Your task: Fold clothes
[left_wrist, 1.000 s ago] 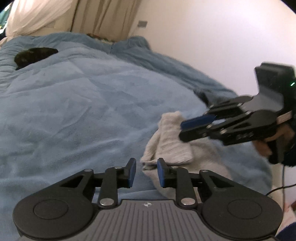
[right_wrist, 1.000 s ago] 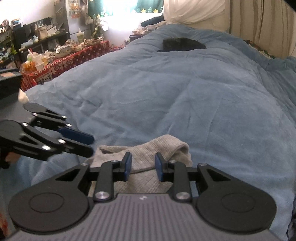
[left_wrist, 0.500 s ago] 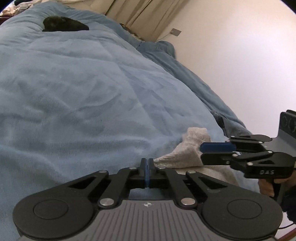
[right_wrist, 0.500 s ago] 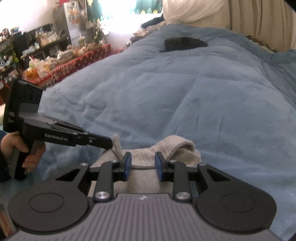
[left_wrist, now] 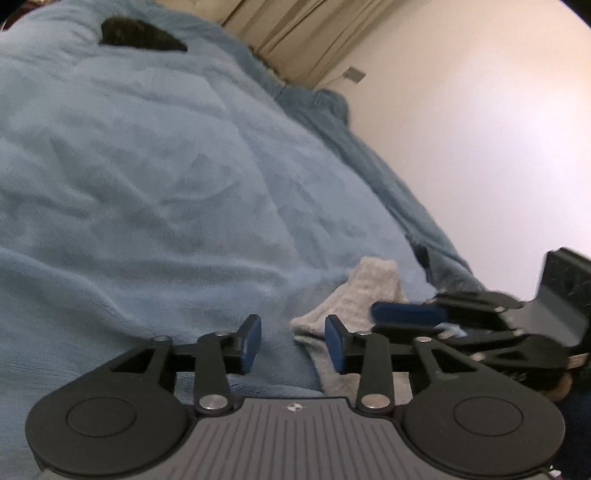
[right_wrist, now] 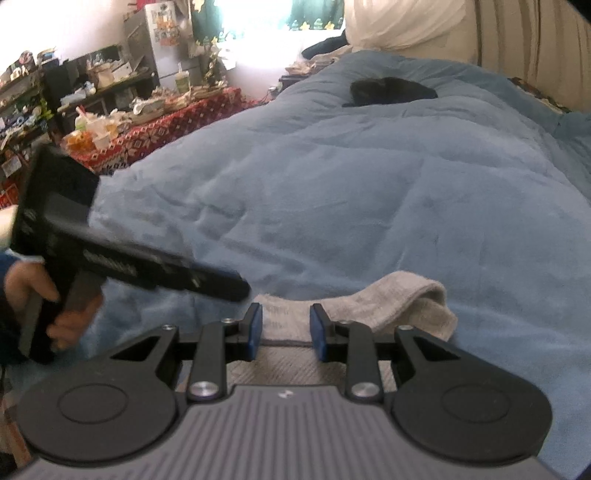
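**Grey sock on the blue duvet, both claws hovering beside it**

Left gripper [left_wrist: 293, 343]: jaws opening, blue pads apart, nothing pinched between them. Only blue cover seen through the gap; corner of the grey sock [left_wrist: 354, 299] just beside the right-hand pad. Seen from the right wrist camera as a dark, blurred bar [right_wrist: 225, 286] reaching in from the left, tip close to the sock's left edge; contact impossible to judge through the blur. Held by a hand [right_wrist: 55, 306] wrapped round the handle, with a dark blue sleeve at the frame edge.

Right gripper [right_wrist: 286, 332]: jaws partly parted, pads flanking the near band of the sock [right_wrist: 369, 306] in the picture. Pressing on the fabric or merely hanging above it: cannot tell. In the left wrist view, entering from the right [left_wrist: 406, 317], fingers laid over the sock's far side.

Sock itself: light grey, ribbed, lying rumpled and partly doubled over at the near edge of the bed, rounded end raised towards the right in the right wrist view.

Beyond: wide blue fleece duvet [right_wrist: 369, 184], creased all over. Dark garment [right_wrist: 388, 90] well apart, up near the head of the bed. Beige curtain [left_wrist: 295, 33] and plain wall [left_wrist: 480, 129] to one side; cluttered table with a red patterned cloth [right_wrist: 166, 129] and shelves on the other.
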